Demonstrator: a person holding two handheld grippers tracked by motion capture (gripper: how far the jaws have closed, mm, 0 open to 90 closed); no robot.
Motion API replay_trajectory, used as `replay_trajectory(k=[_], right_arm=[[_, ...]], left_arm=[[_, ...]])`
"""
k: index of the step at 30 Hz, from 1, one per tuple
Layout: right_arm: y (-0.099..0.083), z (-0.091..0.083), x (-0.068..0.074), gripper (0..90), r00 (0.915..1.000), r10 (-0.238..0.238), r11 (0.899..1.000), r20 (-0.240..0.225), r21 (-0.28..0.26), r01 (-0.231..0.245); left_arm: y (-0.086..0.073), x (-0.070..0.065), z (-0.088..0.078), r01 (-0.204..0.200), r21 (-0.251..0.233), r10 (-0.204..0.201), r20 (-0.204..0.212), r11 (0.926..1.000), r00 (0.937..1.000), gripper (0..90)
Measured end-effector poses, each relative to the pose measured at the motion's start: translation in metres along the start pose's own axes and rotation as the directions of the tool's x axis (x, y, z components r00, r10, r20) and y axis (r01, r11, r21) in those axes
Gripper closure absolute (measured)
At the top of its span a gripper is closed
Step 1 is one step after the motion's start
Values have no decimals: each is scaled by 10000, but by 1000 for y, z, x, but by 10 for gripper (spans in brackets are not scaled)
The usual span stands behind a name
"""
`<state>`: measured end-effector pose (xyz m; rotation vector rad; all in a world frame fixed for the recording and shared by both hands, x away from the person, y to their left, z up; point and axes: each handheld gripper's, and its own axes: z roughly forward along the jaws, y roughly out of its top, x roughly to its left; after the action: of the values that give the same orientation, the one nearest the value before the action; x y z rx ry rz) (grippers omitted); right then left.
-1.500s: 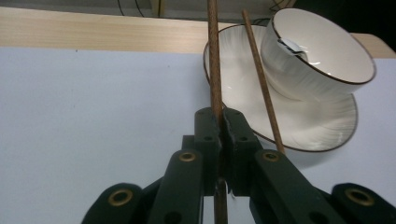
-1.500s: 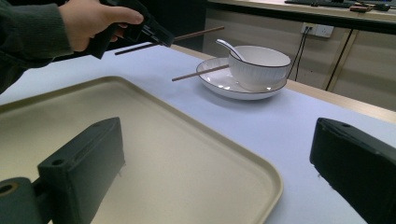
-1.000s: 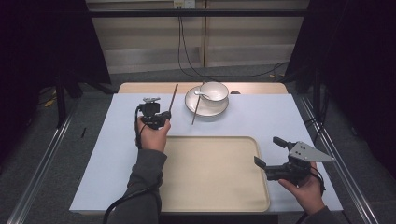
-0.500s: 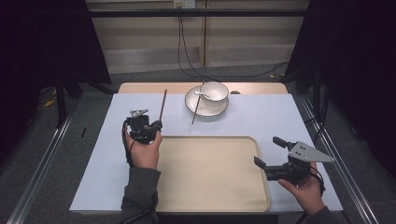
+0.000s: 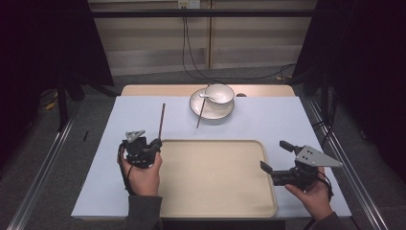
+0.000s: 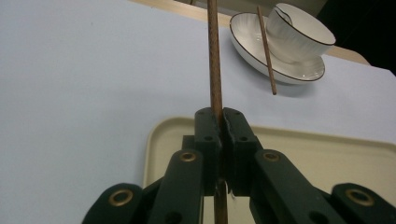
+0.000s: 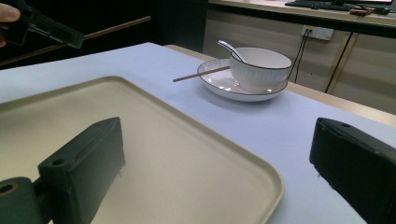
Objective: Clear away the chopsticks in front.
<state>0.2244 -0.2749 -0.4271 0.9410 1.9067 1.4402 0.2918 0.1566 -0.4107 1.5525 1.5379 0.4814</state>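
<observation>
Left tool (image 5: 154,145) clamped on chopstick (image 5: 162,120), stick projecting ahead of jaws, over desk (image 5: 119,124) just beside tray (image 5: 215,191) corner. Right tool (image 5: 275,160) jaws apart, empty, over tray's right edge. Second chopstick (image 5: 201,114) rests on saucer (image 5: 213,109) against bowl (image 5: 219,94), spoon (image 5: 207,96) inside. Judgement: nothing on tray yet; most work left.

The high view looks forward and down from above the near side of the table (image 5: 119,124). The left gripper view sits low, close over the tray (image 6: 299,144) corner, facing the plate (image 6: 243,39). The right gripper view looks low across that tray (image 7: 154,140) toward that plate (image 7: 219,86).
</observation>
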Motion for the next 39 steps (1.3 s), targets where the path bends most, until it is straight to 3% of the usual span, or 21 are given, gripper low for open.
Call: replay_trajectory(k=[5,18,21,25,34,39], right_arm=[[0,0,0,26,10000,-2,10000,-19,13,2],[0,0,1,27,10000,-38,10000,51,73,38],[0,0,1,27,10000,-73,9999,36,72,73],[0,1,1,28,10000,-76,9999,2,127,76],[0,1,2,29,10000,-66,9999,15,119,66],[0,1,1,32,9999,-157,9999,-68,34,157]], left_arm=[[-15,-4,-13,-152,46,152,127,9999,9998,854],[-47,-7,-21,-443,441,436,153,9980,9989,854],[-52,-8,-21,-373,560,359,263,9977,9990,854],[-62,-7,-23,-280,808,272,102,9963,9996,854],[-70,-8,-23,131,1128,-126,-48,9935,9999,854],[-72,-9,-21,24,1356,-4,-146,9908,9999,853]])
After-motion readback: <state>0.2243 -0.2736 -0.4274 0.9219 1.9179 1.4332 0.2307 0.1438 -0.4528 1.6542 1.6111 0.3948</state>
